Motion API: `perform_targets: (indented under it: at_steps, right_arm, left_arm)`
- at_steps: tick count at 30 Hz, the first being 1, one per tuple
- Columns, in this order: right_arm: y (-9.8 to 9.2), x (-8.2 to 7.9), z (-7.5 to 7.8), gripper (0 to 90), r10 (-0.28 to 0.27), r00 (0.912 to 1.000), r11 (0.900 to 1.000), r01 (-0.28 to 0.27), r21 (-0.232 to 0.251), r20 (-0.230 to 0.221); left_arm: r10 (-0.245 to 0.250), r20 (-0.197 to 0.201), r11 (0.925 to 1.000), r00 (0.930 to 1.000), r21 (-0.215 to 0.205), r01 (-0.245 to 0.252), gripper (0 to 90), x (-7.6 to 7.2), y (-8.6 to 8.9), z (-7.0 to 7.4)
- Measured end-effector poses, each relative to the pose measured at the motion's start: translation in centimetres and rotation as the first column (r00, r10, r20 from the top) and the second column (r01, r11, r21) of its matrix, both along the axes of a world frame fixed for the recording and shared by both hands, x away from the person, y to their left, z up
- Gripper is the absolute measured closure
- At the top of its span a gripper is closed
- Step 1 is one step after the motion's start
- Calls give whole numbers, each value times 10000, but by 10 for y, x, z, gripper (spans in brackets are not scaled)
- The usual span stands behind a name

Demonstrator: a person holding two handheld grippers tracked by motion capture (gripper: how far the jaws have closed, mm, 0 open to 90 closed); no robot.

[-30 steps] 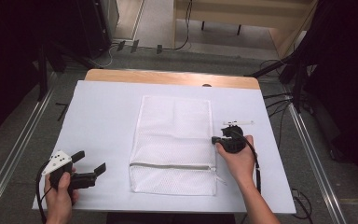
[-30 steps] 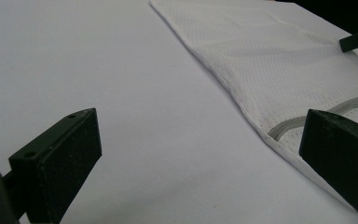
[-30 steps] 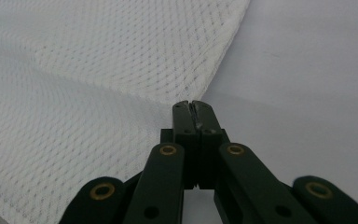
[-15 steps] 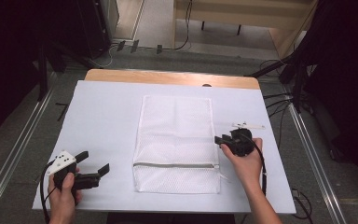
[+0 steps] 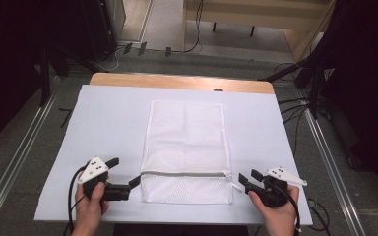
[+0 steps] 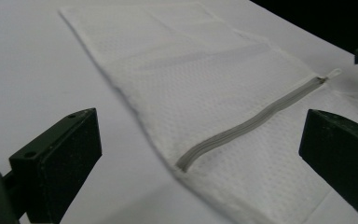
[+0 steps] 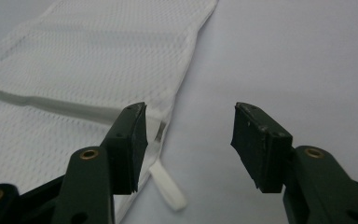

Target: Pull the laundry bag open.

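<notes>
A white rectangular mesh laundry bag point(image 5: 187, 150) lies flat in the middle of a white-covered table point(image 5: 108, 123), its long side running away from the person. A grey zipper point(image 5: 184, 173) crosses the bag near its close end, from the left edge to the right edge, and looks closed. A small white pull tab point(image 5: 236, 187) sticks out past the bag's right edge at the end of the zipper.

The left gripper point(image 5: 128, 178), black with a white plate on top, is held in the person's left hand point(image 5: 89, 209) at the near left of the table. Its jaws are spread wide and point toward the bag's left edge, just beside the start of the zipper. In the left gripper view the bag point(image 6: 214, 88) and zipper point(image 6: 251, 122) lie between and beyond the two jaws, with nothing gripped.

The right gripper point(image 5: 246, 178) is held in the person's right hand point(image 5: 275, 211) at the near right, its jaws parted and empty, pointing at the bag's right edge. In the right gripper view the pull tab point(image 7: 168, 186) lies on the table just beside the left jaw.
</notes>
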State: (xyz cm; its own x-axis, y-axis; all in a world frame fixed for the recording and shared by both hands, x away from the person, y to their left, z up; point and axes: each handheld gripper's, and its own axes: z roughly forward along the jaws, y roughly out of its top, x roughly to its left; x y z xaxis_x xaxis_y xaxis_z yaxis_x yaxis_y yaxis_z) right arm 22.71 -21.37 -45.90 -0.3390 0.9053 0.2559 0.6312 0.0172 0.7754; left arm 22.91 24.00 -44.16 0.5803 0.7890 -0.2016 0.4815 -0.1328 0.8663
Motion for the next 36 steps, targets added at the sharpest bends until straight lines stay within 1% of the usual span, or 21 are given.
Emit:
perform_targets:
  at_steps: [3,5,6,7,8,9,10,13,15,17,18,19,20,21,22,24,25,28,31,33,36]
  right_arm:
    - [6,-9,-6,443,278,9994,9996,-278,10,-200]
    - [10,-13,-10,399,297,9990,9995,-299,-58,-341]
    - [11,-15,-12,396,215,9991,9997,-218,-87,-370]
    - [11,-15,-12,396,215,9991,9997,-218,-87,-370]
    - [11,-16,-13,400,251,9993,9997,-252,-38,-273]
    - [12,-18,-14,400,217,9993,9997,-213,134,-299]
    - [14,-18,-17,401,226,9994,9997,-224,99,-281]
    - [17,-18,-19,403,249,9991,9995,-242,181,-342]
    - [18,-17,-20,406,189,9993,9995,-181,245,-309]
    - [19,-15,-21,406,183,9993,9994,-174,287,-314]
    - [20,-13,-22,406,193,9995,9994,-186,281,-251]
    - [21,-7,-23,407,142,9999,9999,-141,77,-4]
    - [20,-4,-24,407,96,9999,9998,-97,146,37]
    - [20,-2,-24,407,134,9999,9991,-135,400,42]
    - [21,0,-25,406,253,9997,9987,-253,440,25]
    - [23,0,-29,404,410,9991,9988,-408,257,-54]
    - [24,1,-31,397,516,9985,9983,-512,279,-157]
    - [26,-1,-33,395,800,9968,9968,-800,-64,22]
    - [31,-4,-33,400,1141,9935,9934,-1141,-90,21]
    - [37,-7,-33,394,1294,9915,9913,-1291,-235,106]
    - [48,-12,-35,359,1438,9890,9872,-1409,-742,360]
  left_arm:
    - [-202,-308,9996,9993,-211,195,0,4,-19,2]
    - [-193,-344,9998,9992,-96,190,12,5,-31,4]
    - [-193,-344,9998,9992,-96,190,47,5,-31,4]
    - [50,-349,9999,9994,133,-45,47,5,-39,5]
    - [210,-373,9994,9991,267,-200,87,5,-46,5]
    - [241,-383,9991,9990,356,-227,125,5,-52,5]
    - [101,-521,9991,9986,408,-79,139,6,-63,5]
    - [103,-758,9979,9971,638,-55,150,8,-80,4]
    - [211,-871,9971,9960,747,-146,180,9,-91,4]
    - [177,-914,9969,9957,779,-106,214,10,-96,4]
    - [117,-991,9971,9950,764,-41,214,12,-101,4]
    - [81,-1118,9974,9937,726,0,229,14,-108,5]
    - [75,-1125,9976,9936,689,3,234,16,-111,6]
    - [53,-1141,9980,9935,629,19,240,17,-114,7]
    - [51,-1134,9984,9935,565,13,245,18,-117,7]
    - [-61,-1129,9988,9936,482,116,252,19,-121,9]
    - [-88,-1129,9988,9936,459,141,255,19,-122,9]
    - [-66,-1168,9993,9931,367,110,274,18,-121,7]
    - [26,-1226,9997,9925,245,4,290,17,-118,6]
    - [-2,-1260,9998,9920,190,26,297,17,-117,6]
    - [-125,-1256,9997,9920,200,151,304,16,-120,5]
